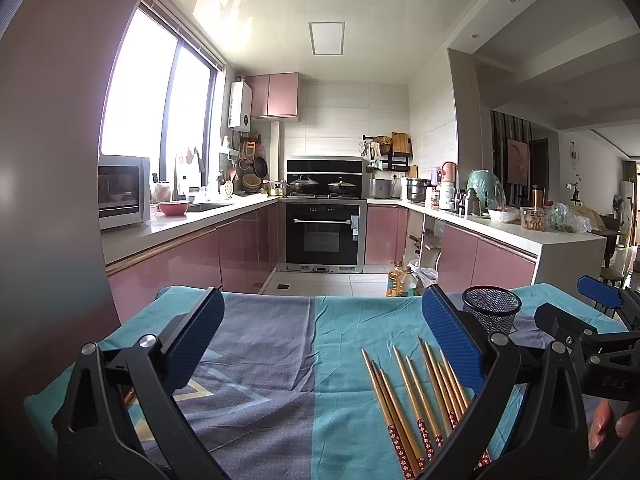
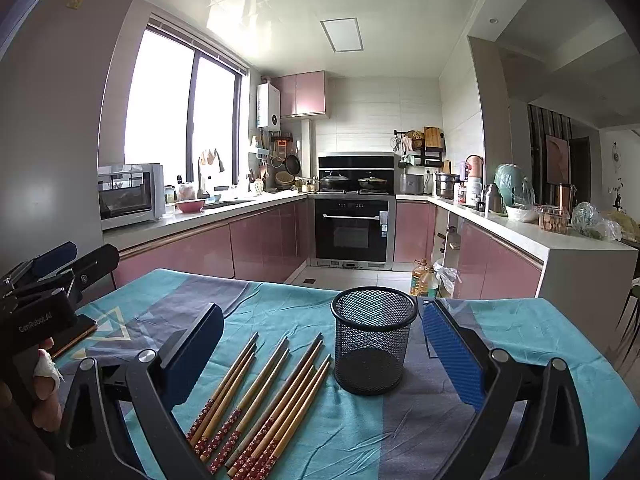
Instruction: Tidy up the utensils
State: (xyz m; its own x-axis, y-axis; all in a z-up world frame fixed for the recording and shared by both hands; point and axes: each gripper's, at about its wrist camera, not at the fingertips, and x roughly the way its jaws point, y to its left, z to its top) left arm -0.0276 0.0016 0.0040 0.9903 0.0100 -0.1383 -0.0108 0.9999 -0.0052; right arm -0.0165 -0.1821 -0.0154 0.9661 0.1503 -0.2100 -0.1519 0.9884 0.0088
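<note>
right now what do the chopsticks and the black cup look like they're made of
Long tan chopsticks: probably bamboo or wood, matte, with red flower-patterned grip ends that look painted or wrapped. Round black mesh cup: likely coated metal wire mesh, since the cloth shows through its wall.

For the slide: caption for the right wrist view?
Open right gripper over a cloth-covered table, chopsticks lying flat beside an upright, empty mesh cup.

Chopsticks side by side on tablecloth, mesh cup just right
</note>
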